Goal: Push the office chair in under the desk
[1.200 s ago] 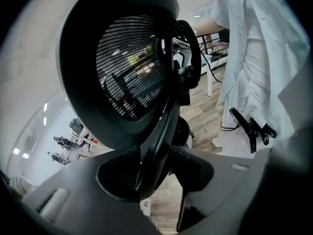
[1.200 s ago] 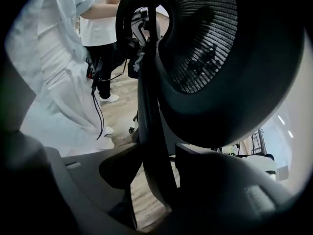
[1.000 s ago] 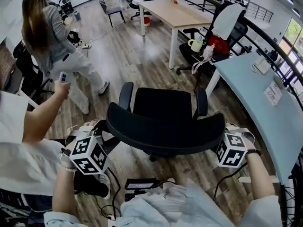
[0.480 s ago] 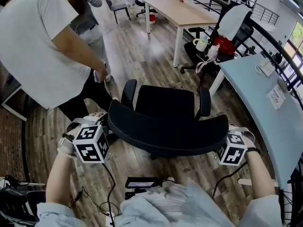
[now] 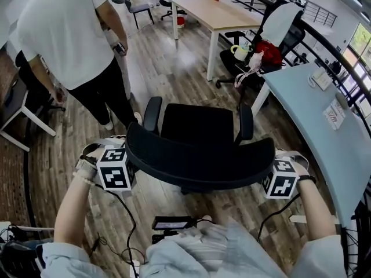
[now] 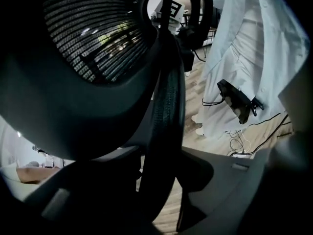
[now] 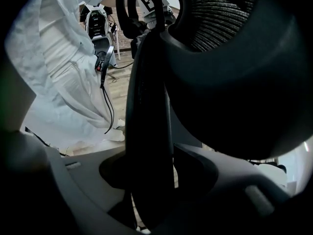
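A black office chair stands on the wood floor with its curved mesh backrest nearest me. My left gripper is at the backrest's left end and my right gripper at its right end. In the left gripper view the backrest's rim runs between the jaws of the left gripper, which close on it. In the right gripper view the rim likewise sits clamped in the right gripper. The pale blue curved desk lies to the right of the chair.
A person in a white shirt stands at the upper left, near the chair. Farther back are a wooden table and another chair holding a red bag. Cables and a small black device lie on the floor near my feet.
The person in the white shirt has stepped from my left side to the upper left. My left gripper has tilted and shifted slightly at the backrest's end. The chair has barely moved.
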### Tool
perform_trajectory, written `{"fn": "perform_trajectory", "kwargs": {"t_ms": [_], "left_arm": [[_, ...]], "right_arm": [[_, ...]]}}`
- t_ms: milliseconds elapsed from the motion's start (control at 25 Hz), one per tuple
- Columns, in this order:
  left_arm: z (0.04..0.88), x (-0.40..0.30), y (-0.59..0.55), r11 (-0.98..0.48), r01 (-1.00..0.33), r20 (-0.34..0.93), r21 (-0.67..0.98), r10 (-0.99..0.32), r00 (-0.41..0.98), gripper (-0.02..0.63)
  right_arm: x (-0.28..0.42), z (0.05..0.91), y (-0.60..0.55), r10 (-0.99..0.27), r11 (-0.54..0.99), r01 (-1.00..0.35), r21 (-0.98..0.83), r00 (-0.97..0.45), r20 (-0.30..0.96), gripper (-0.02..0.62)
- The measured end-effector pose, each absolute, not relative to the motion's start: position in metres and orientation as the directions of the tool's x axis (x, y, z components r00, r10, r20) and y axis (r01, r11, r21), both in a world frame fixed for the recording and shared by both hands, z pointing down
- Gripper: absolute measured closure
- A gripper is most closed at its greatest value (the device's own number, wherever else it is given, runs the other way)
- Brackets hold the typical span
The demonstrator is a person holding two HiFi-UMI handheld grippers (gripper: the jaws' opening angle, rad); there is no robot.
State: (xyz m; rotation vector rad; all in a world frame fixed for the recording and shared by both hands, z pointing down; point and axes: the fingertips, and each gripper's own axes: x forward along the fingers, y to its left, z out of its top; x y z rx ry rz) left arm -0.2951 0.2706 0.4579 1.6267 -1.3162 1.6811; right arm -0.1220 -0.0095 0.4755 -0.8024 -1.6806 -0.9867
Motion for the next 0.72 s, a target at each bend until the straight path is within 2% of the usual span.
{"fn": "perform_trajectory", "kwargs": {"t_ms": [720], "left_arm": [[0.471,-0.296,0.268,-0.466,-0.828,0.932,-0.312,-0.319,-0.172,0.456]], "right_arm": [[-0.119,0.478,-0.011,0.042,0.386,0.894,0.227,-0.263,0.964,0.43]]}}
